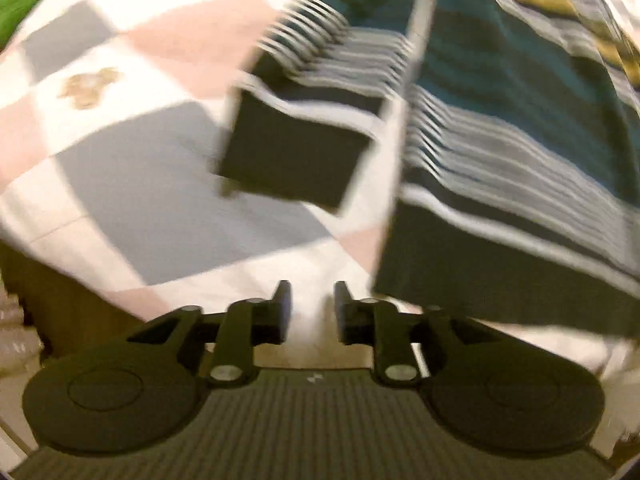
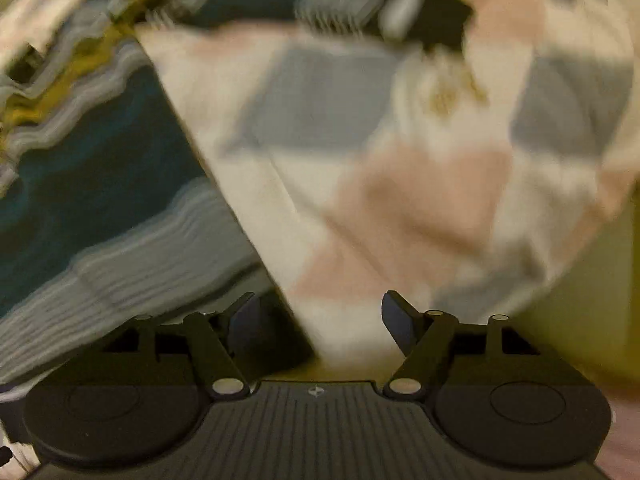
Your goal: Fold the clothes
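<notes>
A striped shirt point(image 1: 500, 140) with dark, teal, grey and white bands and a mustard stripe lies on a checked sheet point(image 1: 140, 184). Its short sleeve point(image 1: 292, 156) sticks out to the left. My left gripper point(image 1: 312, 296) hovers at the shirt's dark hem, its fingers a small gap apart with only the sheet showing between them. In the right wrist view the same shirt point(image 2: 100, 152) fills the left side. My right gripper point(image 2: 320, 300) stands wide open over the shirt's edge and the sheet point(image 2: 360, 128), holding nothing. Both views are motion-blurred.
The pink, grey and white sheet carries a gold motif point(image 1: 88, 86). The brown bed edge point(image 1: 60, 280) drops off at lower left, with something green point(image 1: 20, 0) beyond the far corner. A yellowish surface point(image 2: 580, 300) lies past the sheet's right edge.
</notes>
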`<move>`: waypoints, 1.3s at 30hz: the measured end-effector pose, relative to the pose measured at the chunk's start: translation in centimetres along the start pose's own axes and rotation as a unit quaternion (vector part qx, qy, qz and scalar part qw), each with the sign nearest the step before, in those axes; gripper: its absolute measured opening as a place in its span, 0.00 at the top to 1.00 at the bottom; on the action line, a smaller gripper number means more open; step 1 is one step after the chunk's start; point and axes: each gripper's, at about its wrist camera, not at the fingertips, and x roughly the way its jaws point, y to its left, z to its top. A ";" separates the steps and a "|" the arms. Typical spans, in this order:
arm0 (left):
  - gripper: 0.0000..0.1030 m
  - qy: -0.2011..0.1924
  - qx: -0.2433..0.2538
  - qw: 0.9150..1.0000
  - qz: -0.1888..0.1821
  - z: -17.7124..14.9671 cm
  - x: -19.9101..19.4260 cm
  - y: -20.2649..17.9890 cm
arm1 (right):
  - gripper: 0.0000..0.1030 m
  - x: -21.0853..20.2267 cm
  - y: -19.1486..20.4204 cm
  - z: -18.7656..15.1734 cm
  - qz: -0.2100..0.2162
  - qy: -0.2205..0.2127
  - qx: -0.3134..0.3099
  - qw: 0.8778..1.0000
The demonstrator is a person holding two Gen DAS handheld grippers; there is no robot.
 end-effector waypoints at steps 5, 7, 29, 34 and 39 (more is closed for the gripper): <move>0.67 -0.023 -0.074 0.997 -0.003 2.8 0.8 2.7 | 0.31 -0.1 4.4 3.3 0.128 0.008 0.002 0.992; 0.60 -0.033 -0.104 0.994 -0.004 3.9 1.1 3.8 | 0.29 0.6 7.7 3.5 0.173 0.026 -0.006 0.984; 0.88 -0.226 -0.091 0.968 0.065 29.7 -10.9 23.3 | 0.27 2.4 25.5 0.8 0.170 0.061 -0.011 0.983; 0.83 -0.084 -0.208 0.973 0.051 32.5 -1.8 30.4 | 0.27 2.6 25.6 0.7 0.152 0.068 -0.003 0.986; 0.63 -0.083 -0.213 0.973 -0.044 31.0 0.4 30.0 | 0.25 2.9 25.5 0.6 0.131 0.079 0.001 0.988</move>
